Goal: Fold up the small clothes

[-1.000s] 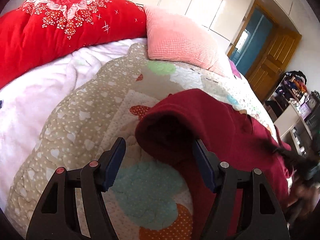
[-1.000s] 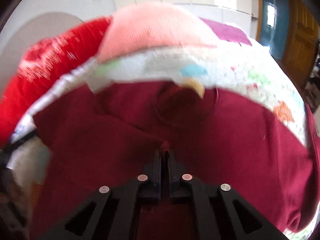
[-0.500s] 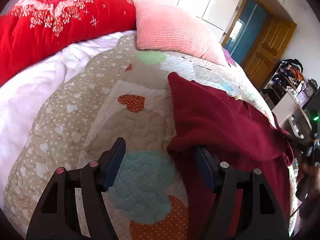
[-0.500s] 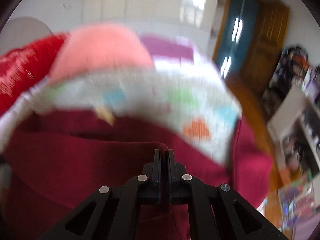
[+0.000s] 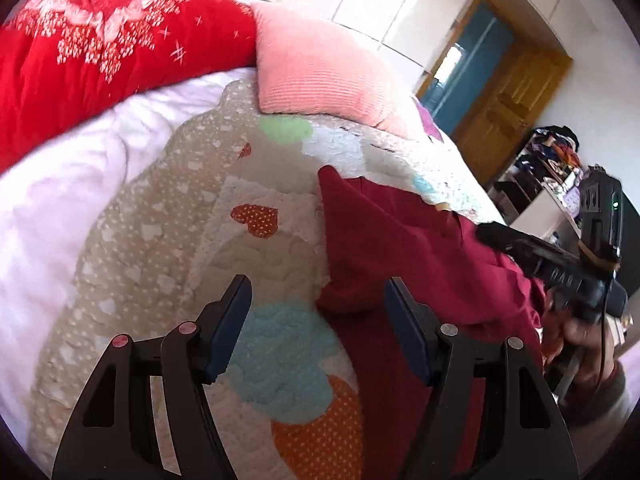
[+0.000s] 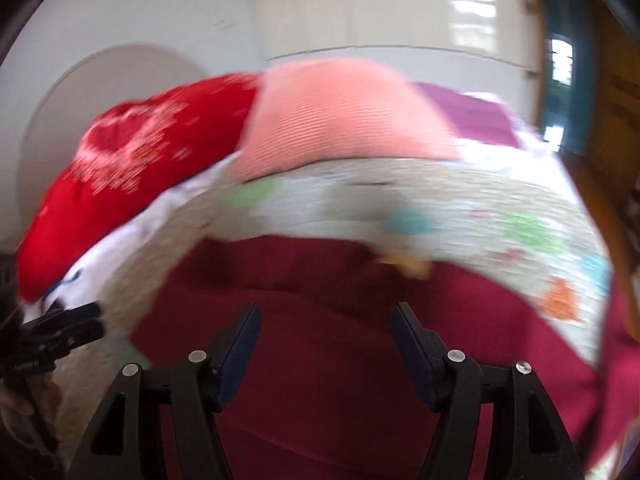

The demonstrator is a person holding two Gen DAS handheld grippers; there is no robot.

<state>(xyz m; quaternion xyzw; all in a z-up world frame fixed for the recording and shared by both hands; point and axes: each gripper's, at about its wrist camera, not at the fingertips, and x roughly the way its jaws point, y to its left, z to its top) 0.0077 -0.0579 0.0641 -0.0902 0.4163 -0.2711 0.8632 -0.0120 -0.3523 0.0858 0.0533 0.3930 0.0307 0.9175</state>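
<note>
Bedroom with white cupboards and a wooden door [image 5: 516, 96]; I see a quilt [image 5: 168, 248] with hearts spread on the bed, a red duvet [image 5: 100, 52] and pink pillow [image 5: 320, 80] at its far end. On the quilt lies the garment [image 5: 400, 248], dark red, partly folded over itself. My left gripper [image 5: 316, 320] stands wide, its right finger at the garment's folded edge, gripping nothing. My right gripper [image 6: 326, 340] is opening above the garment, fingers apart, cloth below them but not pinched.

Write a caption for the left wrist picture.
Open left tongs hover beside a half-folded maroon garment on a patchwork quilt.
</note>
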